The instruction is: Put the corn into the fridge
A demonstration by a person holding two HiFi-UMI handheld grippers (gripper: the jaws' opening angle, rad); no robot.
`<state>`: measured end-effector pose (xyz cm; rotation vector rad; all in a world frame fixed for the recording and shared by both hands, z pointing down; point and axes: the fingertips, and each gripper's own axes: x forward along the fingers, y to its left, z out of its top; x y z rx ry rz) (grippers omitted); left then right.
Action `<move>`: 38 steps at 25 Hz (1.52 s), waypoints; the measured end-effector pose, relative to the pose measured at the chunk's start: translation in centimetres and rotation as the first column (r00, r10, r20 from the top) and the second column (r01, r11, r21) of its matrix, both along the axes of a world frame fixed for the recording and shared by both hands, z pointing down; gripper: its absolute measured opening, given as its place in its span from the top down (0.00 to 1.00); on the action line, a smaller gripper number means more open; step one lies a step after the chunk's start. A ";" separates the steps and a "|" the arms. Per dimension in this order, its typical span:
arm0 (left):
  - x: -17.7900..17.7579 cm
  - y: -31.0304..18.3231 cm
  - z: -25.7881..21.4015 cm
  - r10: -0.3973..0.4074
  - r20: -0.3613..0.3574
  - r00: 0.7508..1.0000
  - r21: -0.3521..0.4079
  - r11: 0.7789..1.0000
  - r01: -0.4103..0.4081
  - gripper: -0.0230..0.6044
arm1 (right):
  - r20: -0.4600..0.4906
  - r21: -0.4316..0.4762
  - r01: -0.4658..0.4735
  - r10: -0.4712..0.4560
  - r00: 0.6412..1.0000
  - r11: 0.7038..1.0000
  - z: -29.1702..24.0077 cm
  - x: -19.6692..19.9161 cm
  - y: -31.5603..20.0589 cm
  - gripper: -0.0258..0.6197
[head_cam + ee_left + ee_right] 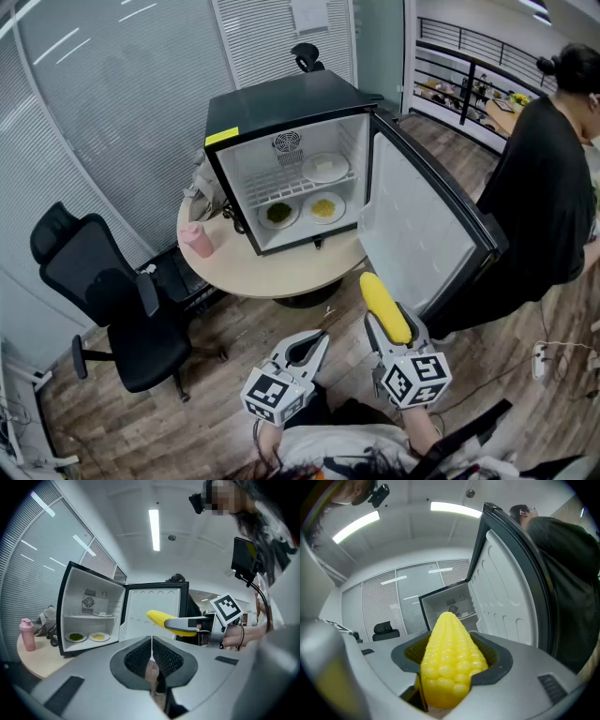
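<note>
While the mini fridge (281, 108) stands on the round table (281, 270) with its door (417, 234) swung wide, the head view shows one corn cob (384, 302) clamped in the right gripper (392, 330), short of the table edge. The cob's long axis runs along the jaws, tip aimed up the picture and just right of the cavity, so the move ahead is likely forward and a little left. The left gripper (315, 345) hangs beside it, carrying nothing. Inside are three plates: one on the upper shelf (325, 167), two below (278, 214).

In the left gripper view, the left gripper (151, 641) has its jaws together on nothing; the corn cob (158, 618) crosses in front of the door.

In the right gripper view, the right gripper (452, 667) squeezes the corn cob (449, 653) between wide-set jaws, with the mini fridge (450, 603) straight beyond the tip.
</note>
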<state>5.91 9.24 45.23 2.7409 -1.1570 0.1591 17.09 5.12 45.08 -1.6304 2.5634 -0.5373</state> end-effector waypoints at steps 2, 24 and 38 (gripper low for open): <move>0.2 0.0 0.1 0.001 0.001 1.000 -0.003 1.000 -0.001 0.94 | 0.001 -0.011 -0.010 0.010 1.000 1.000 -0.4 0.1 0.1 0.55; -1.7 -4.5 1.1 -0.043 0.031 0.999 -0.028 0.999 0.044 0.94 | 0.069 -0.060 0.100 -0.096 0.993 0.993 1.1 -3.4 -4.8 0.55; -5.3 -17.4 0.2 0.044 0.028 0.999 -0.003 0.999 -0.044 0.94 | 0.045 -0.056 0.022 -0.019 0.999 0.998 0.3 -6.9 -16.2 0.55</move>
